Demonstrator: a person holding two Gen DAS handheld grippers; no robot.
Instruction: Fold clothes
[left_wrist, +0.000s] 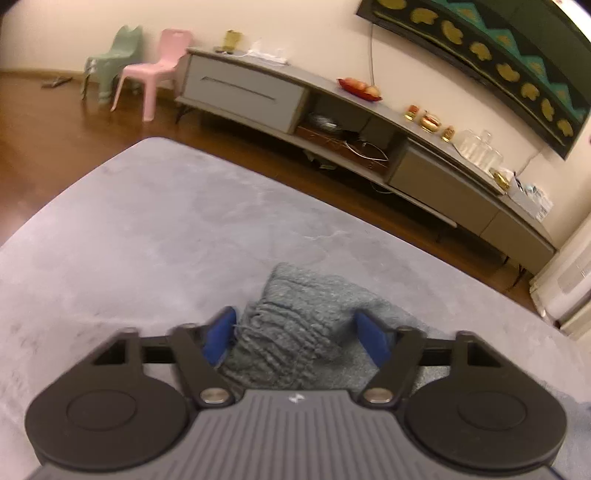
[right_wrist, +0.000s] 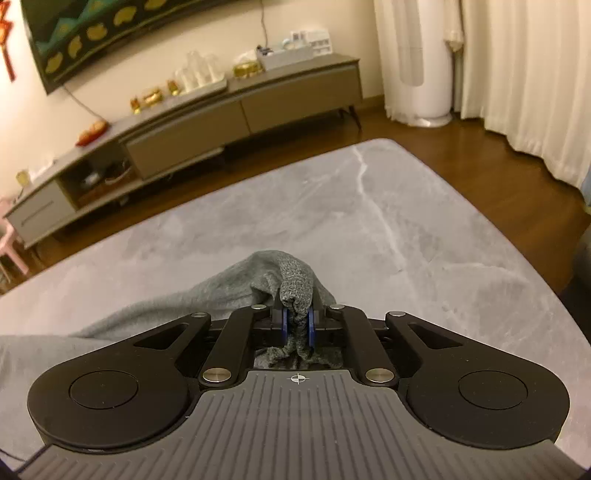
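Right wrist view: right gripper (right_wrist: 297, 326) clamped on a bunched corner of the grey knit garment (right_wrist: 236, 291) lying on the grey rug (right_wrist: 369, 221). Left gripper (left_wrist: 295, 334) straddles a ribbed fold, jaws apart. Next, it likely needs to pinch before folding.

The grey garment (right_wrist: 166, 306) runs off the left edge of the right wrist view and under the right gripper (right_wrist: 296, 323), while small ornaments (left_wrist: 428, 120) on the cabinet (left_wrist: 243, 88) stay too blurred to identify

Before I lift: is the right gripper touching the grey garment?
Touching. The right wrist view shows the right gripper with its fingers pinched on a bunched fold of the grey garment.
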